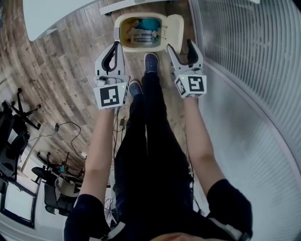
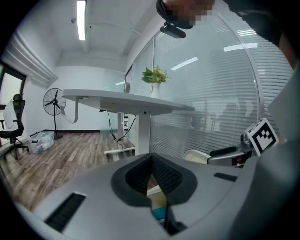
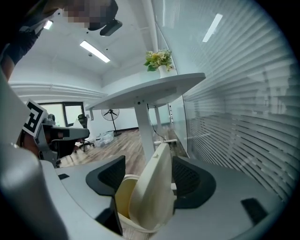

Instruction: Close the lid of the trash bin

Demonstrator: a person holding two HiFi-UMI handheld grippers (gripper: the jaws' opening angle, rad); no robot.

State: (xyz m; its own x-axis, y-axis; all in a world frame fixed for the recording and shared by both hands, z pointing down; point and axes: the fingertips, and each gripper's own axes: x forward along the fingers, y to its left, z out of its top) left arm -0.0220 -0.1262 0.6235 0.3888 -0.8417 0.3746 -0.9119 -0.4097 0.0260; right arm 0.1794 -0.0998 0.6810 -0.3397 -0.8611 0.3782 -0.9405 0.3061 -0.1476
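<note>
The cream trash bin (image 1: 123,21) stands open on the wood floor, with teal and white rubbish inside. Its lid (image 1: 175,29) is tipped up on the bin's right side. My right gripper (image 1: 180,46) is open, and in the right gripper view the upright lid (image 3: 152,187) stands between its two black pads (image 3: 193,180), close to the right one. My left gripper (image 1: 114,45) hangs at the bin's left edge, its jaws shut on nothing. In the left gripper view only a thin strip of the bin's contents (image 2: 158,206) shows behind them.
A person's dark shoes (image 1: 150,61) stand just before the bin. A glass wall with blinds (image 1: 254,70) runs along the right. A white desk (image 1: 51,14) reaches over the bin at the back. Office chairs (image 1: 19,122) and cables lie at the left.
</note>
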